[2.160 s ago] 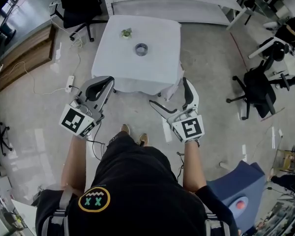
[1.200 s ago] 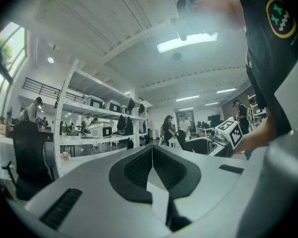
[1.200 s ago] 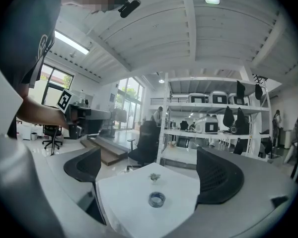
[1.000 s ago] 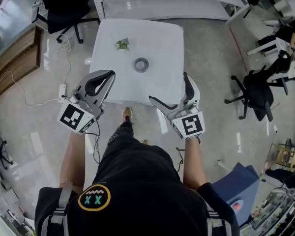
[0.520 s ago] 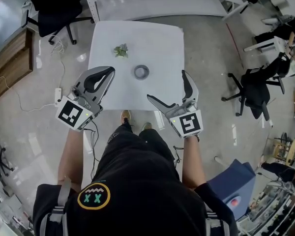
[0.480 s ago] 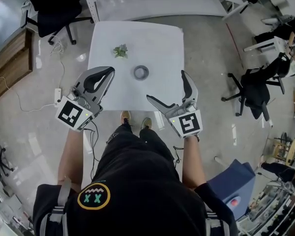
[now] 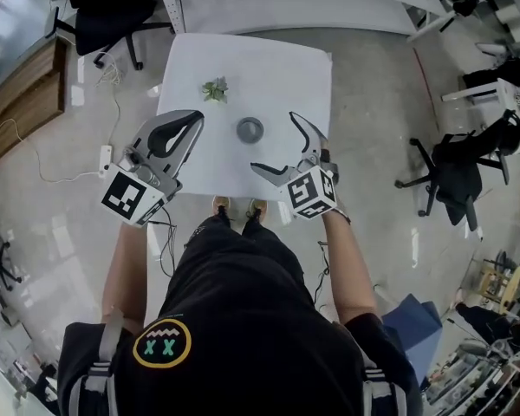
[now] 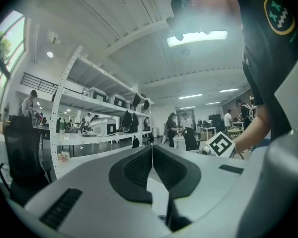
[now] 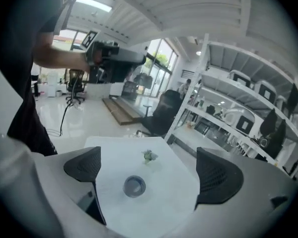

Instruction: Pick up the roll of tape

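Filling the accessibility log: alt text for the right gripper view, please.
The right hand-held gripper has its jaws wide apart and empty, framing a roll of tape lying flat on a white table ahead. A small green item lies just beyond the tape, with shelving and an office chair behind.

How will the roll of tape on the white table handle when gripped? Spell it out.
The roll of tape lies flat on the table, hole up, so it probably won't roll unless tipped on edge. It's a small ring, so likely light and stiff. Its outer edge is round, so the open right gripper could slip if it pinches off-centre.
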`<state>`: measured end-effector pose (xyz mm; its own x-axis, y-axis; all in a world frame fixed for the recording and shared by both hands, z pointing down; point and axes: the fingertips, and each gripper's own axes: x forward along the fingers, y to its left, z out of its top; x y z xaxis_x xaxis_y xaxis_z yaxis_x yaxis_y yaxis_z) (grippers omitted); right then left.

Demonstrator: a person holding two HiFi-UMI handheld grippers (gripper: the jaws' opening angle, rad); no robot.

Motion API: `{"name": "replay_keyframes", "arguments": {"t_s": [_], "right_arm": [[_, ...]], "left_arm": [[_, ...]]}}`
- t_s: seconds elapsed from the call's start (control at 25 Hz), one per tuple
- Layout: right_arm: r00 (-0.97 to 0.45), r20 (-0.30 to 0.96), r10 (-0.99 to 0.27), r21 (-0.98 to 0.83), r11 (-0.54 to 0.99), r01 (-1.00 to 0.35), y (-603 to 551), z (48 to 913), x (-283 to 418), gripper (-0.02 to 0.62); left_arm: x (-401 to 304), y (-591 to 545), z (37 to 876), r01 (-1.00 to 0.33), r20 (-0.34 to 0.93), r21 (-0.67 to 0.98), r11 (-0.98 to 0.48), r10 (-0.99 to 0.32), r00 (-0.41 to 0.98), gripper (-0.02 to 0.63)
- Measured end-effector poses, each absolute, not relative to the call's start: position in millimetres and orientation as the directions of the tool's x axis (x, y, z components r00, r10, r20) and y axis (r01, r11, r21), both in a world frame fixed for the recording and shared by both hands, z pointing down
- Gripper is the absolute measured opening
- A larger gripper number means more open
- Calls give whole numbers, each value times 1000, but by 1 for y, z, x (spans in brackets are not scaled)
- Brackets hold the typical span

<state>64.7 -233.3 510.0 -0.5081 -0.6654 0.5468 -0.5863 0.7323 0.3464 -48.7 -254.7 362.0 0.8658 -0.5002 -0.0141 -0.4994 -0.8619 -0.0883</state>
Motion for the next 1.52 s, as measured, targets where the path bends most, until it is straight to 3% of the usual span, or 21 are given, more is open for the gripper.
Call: {"name": "replay_keyframes", "arguments": {"t_s": [0.28, 0.68, 1.52], "right_arm": [[-505, 723, -472, 326, 877, -353, -258, 597, 46, 598], [-375, 903, -210, 175, 977, -124, -259, 724, 32, 597], [-217, 975, -44, 32, 998, -62, -251, 835, 31, 488]], "left_arm": [[-53, -258, 366, -534, 9, -101, -840, -537, 843, 20], [-61, -259, 364, -559, 20, -88, -825, -562, 827, 20], [-65, -269, 367, -601, 98, -42, -798, -602, 792, 20]]}}
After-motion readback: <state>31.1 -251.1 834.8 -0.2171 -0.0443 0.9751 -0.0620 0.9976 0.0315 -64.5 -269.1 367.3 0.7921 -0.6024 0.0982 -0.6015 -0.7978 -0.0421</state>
